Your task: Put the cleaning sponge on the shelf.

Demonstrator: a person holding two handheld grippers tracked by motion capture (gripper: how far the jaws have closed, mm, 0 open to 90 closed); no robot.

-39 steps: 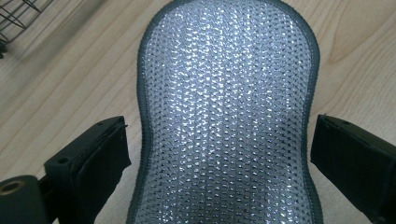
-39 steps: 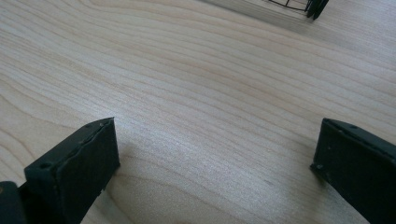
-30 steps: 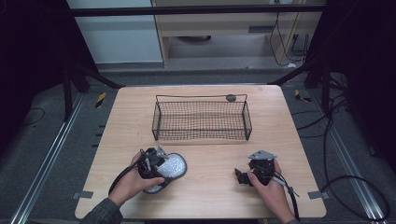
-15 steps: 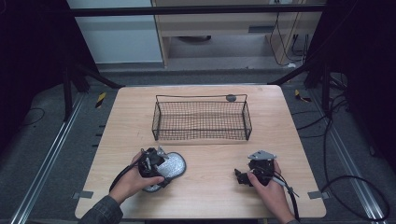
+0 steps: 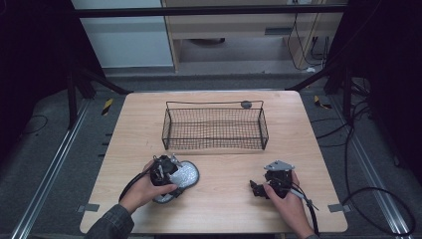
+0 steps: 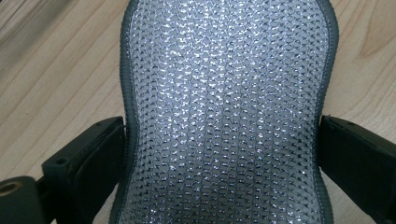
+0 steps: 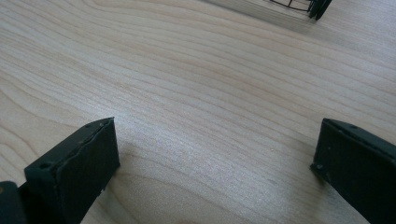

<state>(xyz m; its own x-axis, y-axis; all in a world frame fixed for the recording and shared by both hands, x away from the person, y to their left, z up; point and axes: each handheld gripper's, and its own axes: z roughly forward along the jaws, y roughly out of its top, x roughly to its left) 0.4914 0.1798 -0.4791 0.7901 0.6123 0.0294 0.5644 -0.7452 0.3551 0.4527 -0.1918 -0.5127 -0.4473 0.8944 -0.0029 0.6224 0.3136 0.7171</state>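
- The silver mesh pad [image 5: 180, 178] lies flat on the bench [image 5: 224, 209] at lower left of the high view, just in front of the wire basket [image 5: 214, 127], so it looks staged for a lift into that basket.
- The left gripper [image 5: 166, 172] sits right over the pad's near end, low to the wood; I judge that's to take it by its narrow waist.
- In the left gripper view the pad [image 6: 224, 112] runs up the middle of the frame, with the two black fingers [image 6: 88, 158] spread to either side of it, each right at a stitched grey edge.
- Are they pinching yet? They bracket the pad closely and seem to touch its edges, but the pad shows no buckle, so a firm hold is not certain.
- The left hand [image 5: 144, 189] comes in from the lower left, wrist low, the gripper angled toward the basket.
- The right gripper [image 5: 271, 184] rests at lower right of the high view, well apart from the pad, apparently parked out of the way.
- Its own view shows bare wood between widely parted fingers [image 7: 79, 163], holding nothing, with a basket corner [image 7: 313, 5] at the top edge.
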